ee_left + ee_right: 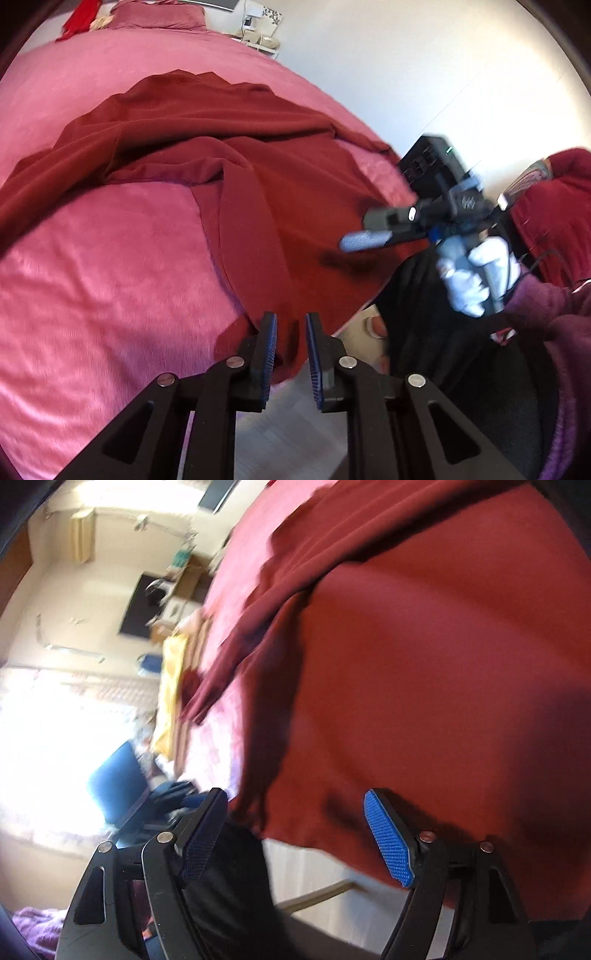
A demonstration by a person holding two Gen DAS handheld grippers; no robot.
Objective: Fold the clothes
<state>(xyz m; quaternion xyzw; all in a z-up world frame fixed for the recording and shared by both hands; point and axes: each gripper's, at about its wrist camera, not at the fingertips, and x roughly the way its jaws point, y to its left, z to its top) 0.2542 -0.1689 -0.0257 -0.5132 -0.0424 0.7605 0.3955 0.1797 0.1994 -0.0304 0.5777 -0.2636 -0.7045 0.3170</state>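
Mostly pink bedspread, dark red garment rumpled, white wall

Right wrist view motion-blurred throughout; room furniture and yellow item at bed's far side not identifiable. Dark red garment cut off by frame at top and right. In left wrist view, right gripper smeared, finger spacing unreadable there. Small items on distant shelf too small to name. Garment's near hem hidden behind left fingers.
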